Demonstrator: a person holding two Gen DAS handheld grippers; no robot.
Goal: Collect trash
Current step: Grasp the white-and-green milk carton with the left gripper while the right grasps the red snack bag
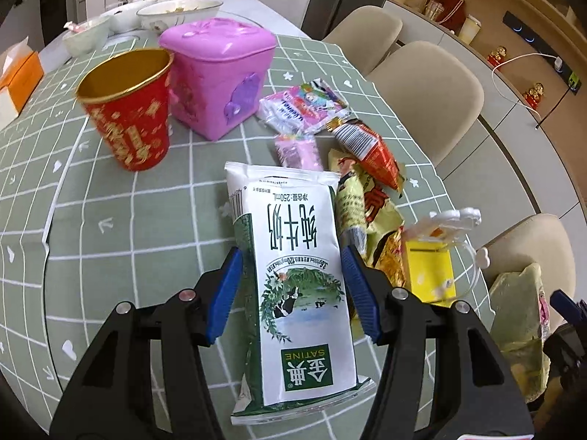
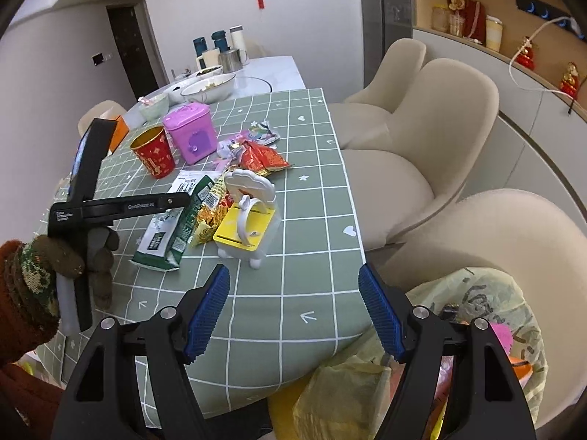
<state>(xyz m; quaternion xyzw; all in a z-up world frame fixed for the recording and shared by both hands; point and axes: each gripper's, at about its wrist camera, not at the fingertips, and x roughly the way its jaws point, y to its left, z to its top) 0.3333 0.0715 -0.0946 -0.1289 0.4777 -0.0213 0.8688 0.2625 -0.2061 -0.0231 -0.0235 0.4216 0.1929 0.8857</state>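
**Operator:** My left gripper [image 1: 291, 286] straddles the white-and-green flattened milk carton [image 1: 293, 278], blue ribbed pads [image 1: 225, 293] on either side of it. The left pad shows a sliver of gap; on the right I cannot tell whether the pad touches. I'd call the gripper spread, not clenched on the carton.

**Supervisor:** Where does the carton lie?

**Operator:** Flat on the green checked tablecloth surface [image 1: 110, 227], long axis running away from me. Just to its right is a heap of crumpled yellow and red snack wrappers [image 1: 370, 168], and beside those a small white-and-yellow plastic toy stand [image 1: 433, 264]. Beyond the carton stands a red paper cup with gold lining [image 1: 128, 110], upright, next to a pink lidded plastic box [image 1: 216, 73].

**Supervisor:** And the right side?

**Operator:** My right gripper [image 2: 293, 311] is released, wide apart with nothing between the pads, hovering over the near edge of the surface [image 2: 275, 286]. From that camera I see the gloved left hand [image 2: 73, 260] holding its gripper handle, with the carton [image 2: 172, 227] below the fingers. The toy stand [image 2: 245, 220] sits just ahead of me. Below the surface edge on the right hangs a pale yellow plastic trash bag [image 2: 477, 311], mouth open, with some coloured scraps inside.
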